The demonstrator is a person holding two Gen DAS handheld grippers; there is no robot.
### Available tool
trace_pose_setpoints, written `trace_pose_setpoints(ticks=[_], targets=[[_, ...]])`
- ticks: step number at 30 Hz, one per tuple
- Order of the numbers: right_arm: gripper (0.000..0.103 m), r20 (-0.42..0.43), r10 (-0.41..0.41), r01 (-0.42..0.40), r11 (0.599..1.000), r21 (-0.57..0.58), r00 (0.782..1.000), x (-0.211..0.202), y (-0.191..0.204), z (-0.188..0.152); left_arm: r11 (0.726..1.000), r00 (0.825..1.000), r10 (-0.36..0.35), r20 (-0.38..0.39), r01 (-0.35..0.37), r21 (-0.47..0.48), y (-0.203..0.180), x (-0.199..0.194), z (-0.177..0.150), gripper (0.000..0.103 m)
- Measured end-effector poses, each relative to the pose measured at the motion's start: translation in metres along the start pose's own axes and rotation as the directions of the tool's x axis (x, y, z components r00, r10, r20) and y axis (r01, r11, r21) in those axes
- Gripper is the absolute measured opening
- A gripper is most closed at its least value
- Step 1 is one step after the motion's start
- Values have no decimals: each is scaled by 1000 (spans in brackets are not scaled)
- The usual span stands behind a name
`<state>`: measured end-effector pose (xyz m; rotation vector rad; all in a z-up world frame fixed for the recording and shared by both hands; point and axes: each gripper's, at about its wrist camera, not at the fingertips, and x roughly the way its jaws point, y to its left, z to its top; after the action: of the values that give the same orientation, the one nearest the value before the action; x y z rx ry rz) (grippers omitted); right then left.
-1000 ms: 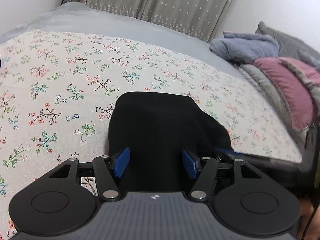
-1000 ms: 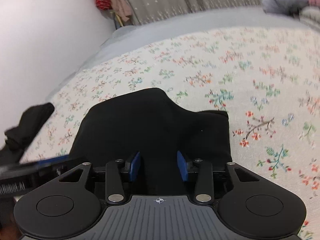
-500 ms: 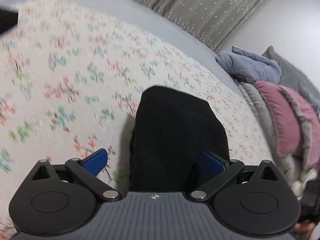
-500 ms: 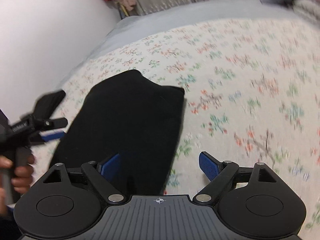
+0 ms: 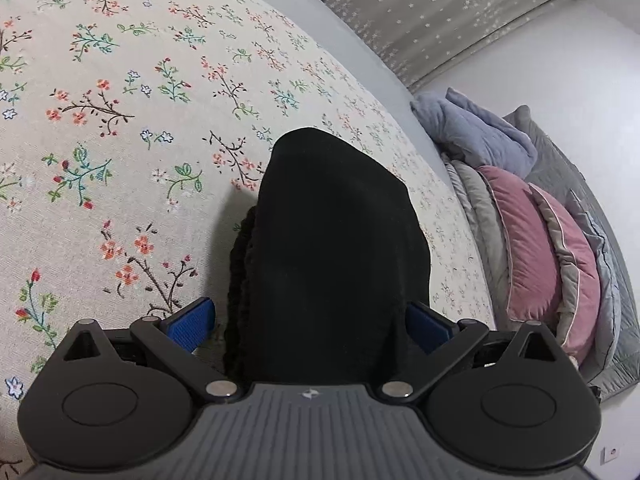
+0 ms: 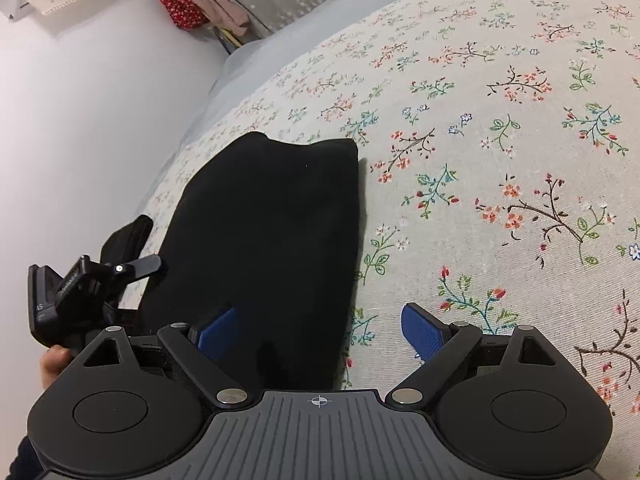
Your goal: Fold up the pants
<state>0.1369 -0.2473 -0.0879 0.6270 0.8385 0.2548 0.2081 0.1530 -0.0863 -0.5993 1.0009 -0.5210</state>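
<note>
The black pants (image 5: 332, 240) lie folded into a compact stack on the floral bedspread (image 5: 100, 128). My left gripper (image 5: 310, 326) is open, its blue fingers straddling the near end of the stack, holding nothing. In the right wrist view the pants (image 6: 264, 232) lie left of centre. My right gripper (image 6: 320, 332) is open and empty over the stack's right edge, one finger over the fabric, the other over the bedspread (image 6: 500, 160). The left gripper's body also shows in the right wrist view (image 6: 80, 284), at the stack's left side.
Pink and grey pillows (image 5: 540, 256) and a folded blue-grey blanket (image 5: 480, 136) are piled at the right of the bed. Grey curtains (image 5: 420, 4) hang behind. A white wall (image 6: 80, 120) runs along the bed's left side, with red fabric (image 6: 176, 8) hanging there.
Both grippers opened from a narrow grip on the pants and let go of the fabric. Both pulled back and apart; the folded stack now rests on the bed.
</note>
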Motion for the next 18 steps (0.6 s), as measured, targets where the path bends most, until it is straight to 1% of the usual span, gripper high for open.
trace_pose_setpoints(ticks=[3, 6, 8, 13, 18], targets=[[91, -1, 28, -28, 999, 28, 1000, 0, -3, -1, 999, 1000, 13, -25, -12, 30, -2, 4, -2, 103], [92, -1, 48, -48, 998, 46, 999, 1, -6, -5, 998, 999, 1, -52, 2, 65, -7, 10, -5, 103], [93, 3, 58, -58, 997, 54, 998, 1, -7, -6, 994, 998, 31, -62, -24, 103, -12, 14, -7, 103], [93, 13, 101, -102, 990, 94, 995, 5, -10, -7, 994, 996, 46, -77, -38, 99, -11, 19, -4, 103], [95, 19, 103, -104, 992, 70, 995, 11, -5, -10, 991, 991, 75, -107, -62, 120, -14, 24, 0, 103]])
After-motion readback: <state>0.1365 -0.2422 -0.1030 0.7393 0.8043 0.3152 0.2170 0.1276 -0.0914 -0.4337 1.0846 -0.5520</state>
